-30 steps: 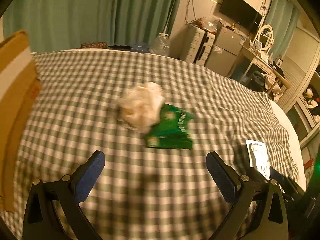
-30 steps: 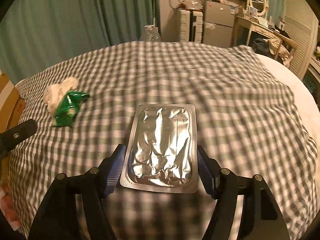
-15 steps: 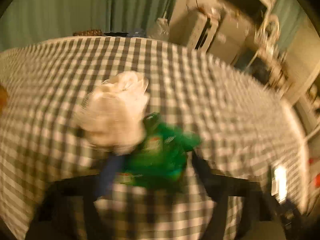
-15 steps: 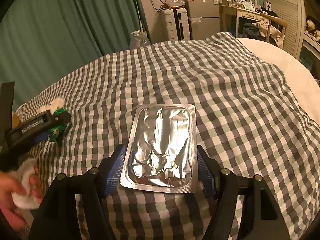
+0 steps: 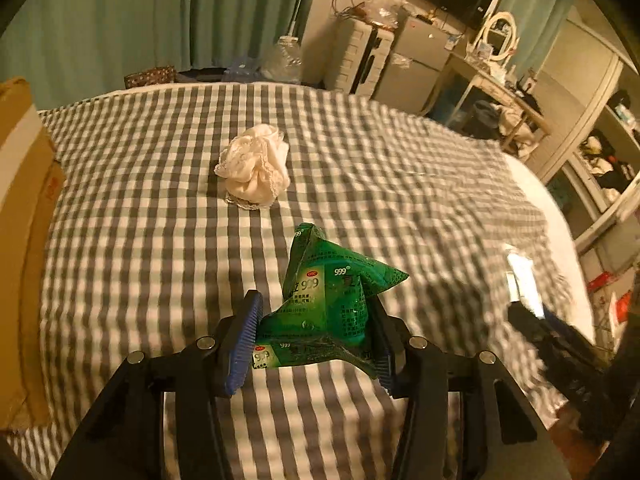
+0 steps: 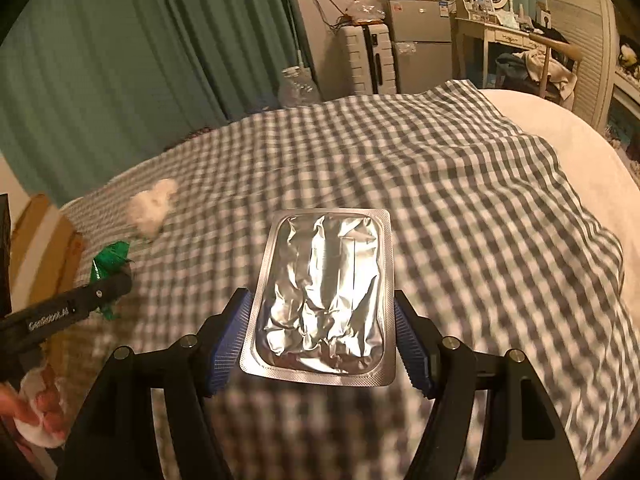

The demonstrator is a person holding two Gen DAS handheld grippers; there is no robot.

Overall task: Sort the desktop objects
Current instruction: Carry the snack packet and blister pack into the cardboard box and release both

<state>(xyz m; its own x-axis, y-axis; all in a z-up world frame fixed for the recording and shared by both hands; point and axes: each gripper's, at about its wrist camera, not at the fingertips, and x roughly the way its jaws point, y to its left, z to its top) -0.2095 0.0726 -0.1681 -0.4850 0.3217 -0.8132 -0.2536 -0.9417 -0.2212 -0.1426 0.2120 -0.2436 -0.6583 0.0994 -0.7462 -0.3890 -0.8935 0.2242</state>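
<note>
My left gripper [image 5: 316,340] is shut on a crumpled green medicine sachet [image 5: 332,300] and holds it above the checked cloth [image 5: 140,240]. A crumpled white tissue ball [image 5: 254,168] lies on the cloth beyond it. My right gripper [image 6: 324,340] is shut on a flat silver foil blister pack [image 6: 324,292], held above the cloth. In the right wrist view the left gripper [image 6: 104,292] with the green sachet [image 6: 110,258] shows at the left, and the tissue ball [image 6: 154,206] lies behind it.
A cardboard box [image 5: 20,220] stands at the left edge of the cloth. Beyond the far edge are teal curtains [image 5: 120,20], a suitcase [image 6: 366,60], a small fridge [image 6: 420,44] and a dressing table [image 6: 504,36]. The white surface [image 6: 560,152] continues right of the cloth.
My left gripper moved in, closed on the green sachet and lifted it away from the tissue ball. My right gripper kept hold of the foil pack and rose a little.
</note>
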